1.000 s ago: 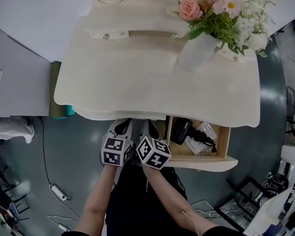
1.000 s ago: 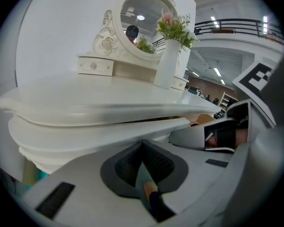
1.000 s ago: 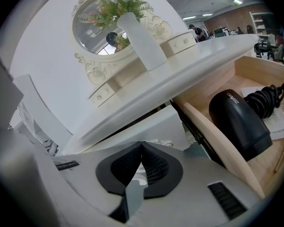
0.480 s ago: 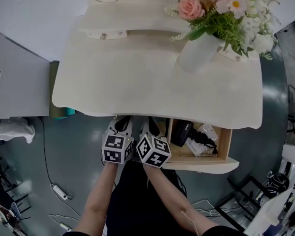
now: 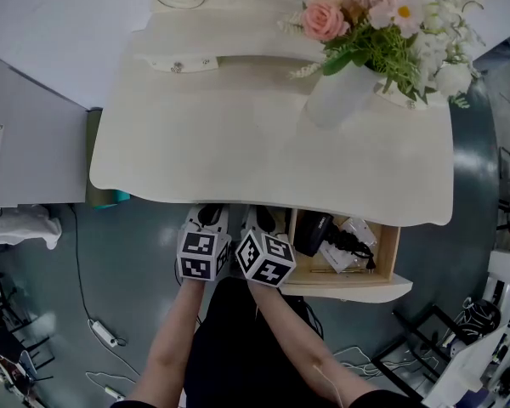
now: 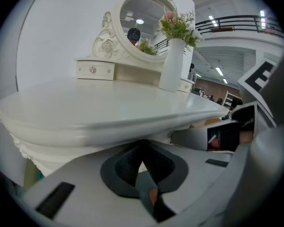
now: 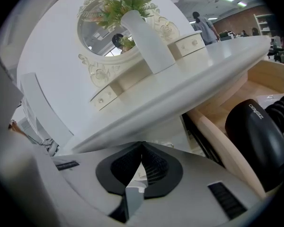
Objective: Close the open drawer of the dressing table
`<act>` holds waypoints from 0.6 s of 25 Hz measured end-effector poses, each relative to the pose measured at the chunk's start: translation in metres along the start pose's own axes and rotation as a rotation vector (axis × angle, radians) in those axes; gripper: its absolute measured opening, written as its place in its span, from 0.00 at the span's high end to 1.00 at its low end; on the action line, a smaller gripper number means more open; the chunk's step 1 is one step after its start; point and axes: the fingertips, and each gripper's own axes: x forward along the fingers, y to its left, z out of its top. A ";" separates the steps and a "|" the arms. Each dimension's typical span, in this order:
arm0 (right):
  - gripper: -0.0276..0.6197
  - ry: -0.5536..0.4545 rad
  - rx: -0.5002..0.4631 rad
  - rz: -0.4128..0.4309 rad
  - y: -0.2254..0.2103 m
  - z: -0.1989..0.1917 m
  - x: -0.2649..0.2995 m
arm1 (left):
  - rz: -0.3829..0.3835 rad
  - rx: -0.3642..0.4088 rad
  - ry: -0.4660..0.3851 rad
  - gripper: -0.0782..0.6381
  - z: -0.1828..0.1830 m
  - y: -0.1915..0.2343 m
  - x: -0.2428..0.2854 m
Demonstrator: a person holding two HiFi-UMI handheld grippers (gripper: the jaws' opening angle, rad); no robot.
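The cream dressing table fills the upper head view. Its wooden drawer stands pulled out under the front right edge, holding a black hair dryer and small packets. In the right gripper view the drawer side and the dryer lie to the right. My left gripper and right gripper hang side by side just below the table's front edge, left of the drawer. Both are shut with nothing between the jaws, the left gripper and the right gripper alike.
A white vase of flowers stands on the tabletop at the back right, before an oval mirror. A small drawer box sits back left. Cables and a power strip lie on the grey floor at the left.
The view has shifted slightly; the drawer front sits a little nearer the table edge. Both grippers stay in the same spot, still shut.
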 end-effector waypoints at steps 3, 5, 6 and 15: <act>0.92 0.012 -0.009 0.001 -0.001 -0.001 0.000 | -0.001 0.003 0.003 0.87 -0.001 -0.002 0.000; 0.92 0.032 -0.015 -0.005 -0.004 -0.004 -0.002 | -0.008 0.005 0.011 0.87 -0.004 -0.006 -0.002; 0.92 0.039 -0.014 -0.007 -0.005 -0.005 -0.005 | -0.014 0.003 0.012 0.87 -0.005 -0.008 -0.004; 0.92 -0.001 -0.114 0.080 0.019 -0.001 -0.051 | -0.097 -0.072 -0.087 0.87 -0.002 -0.035 -0.048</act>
